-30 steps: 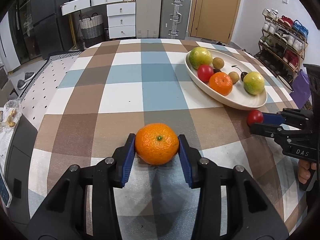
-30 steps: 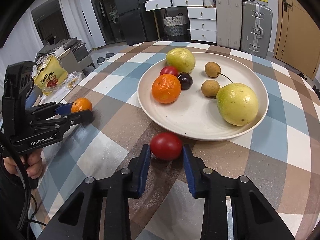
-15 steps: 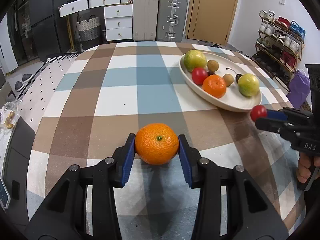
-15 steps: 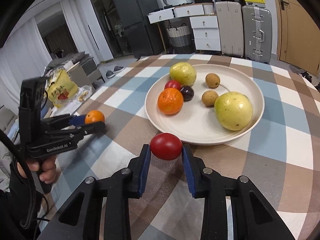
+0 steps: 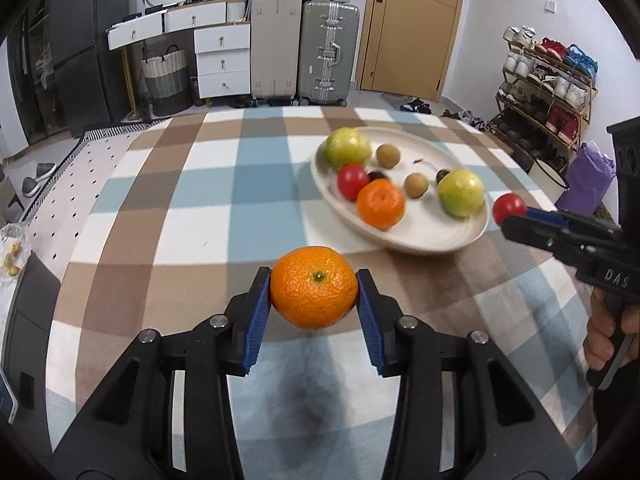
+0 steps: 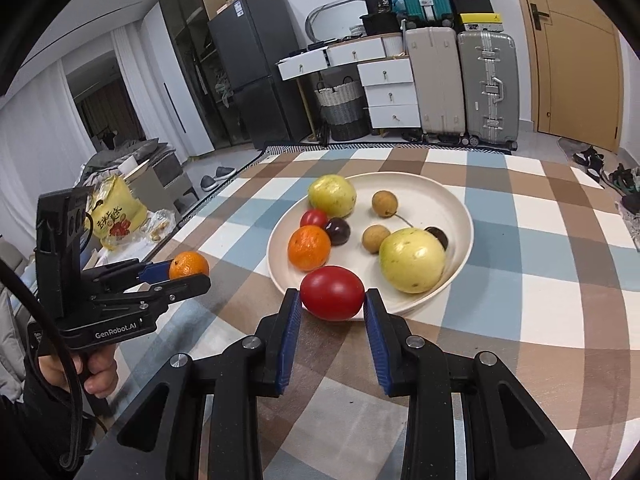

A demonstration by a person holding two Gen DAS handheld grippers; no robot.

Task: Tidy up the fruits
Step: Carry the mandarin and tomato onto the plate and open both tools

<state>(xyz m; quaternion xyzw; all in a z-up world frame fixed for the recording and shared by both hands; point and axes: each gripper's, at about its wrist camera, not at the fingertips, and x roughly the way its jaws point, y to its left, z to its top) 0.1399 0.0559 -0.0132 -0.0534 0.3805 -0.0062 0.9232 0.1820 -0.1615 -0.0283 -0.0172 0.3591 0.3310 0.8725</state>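
An orange (image 5: 314, 286) is clamped between the blue pads of the left gripper (image 5: 314, 296) and is held clear of the checked tablecloth (image 5: 208, 184), its stem end turned toward the camera; a dark shadow is cast on the cloth beneath it; a red tomato (image 6: 332, 293) is clamped between the pads of the right gripper (image 6: 333, 308) and is held just at the near rim of the cream plate (image 6: 448, 204); each gripper is seen from the other's camera, the right one at the right edge of the left view with the tomato at its tip, the left one at the left edge of the right view with the orange at its tip, and a hand (image 6: 98, 372) is wrapped around the left gripper's handle; on the plate are laid a second orange (image 6: 309, 248), a small red fruit (image 6: 314, 219), two dark plums (image 6: 338, 231), two brown longans (image 6: 385, 203) and two yellow-green fruits, the far one (image 6: 332, 196) near the back rim and the near one (image 6: 412, 266) toward the front right; the plate and its fruit are blurred in the left view; suitcases (image 6: 460, 84), white drawers (image 6: 386, 92) and a woven basket (image 6: 342, 108) are seen beyond the table.
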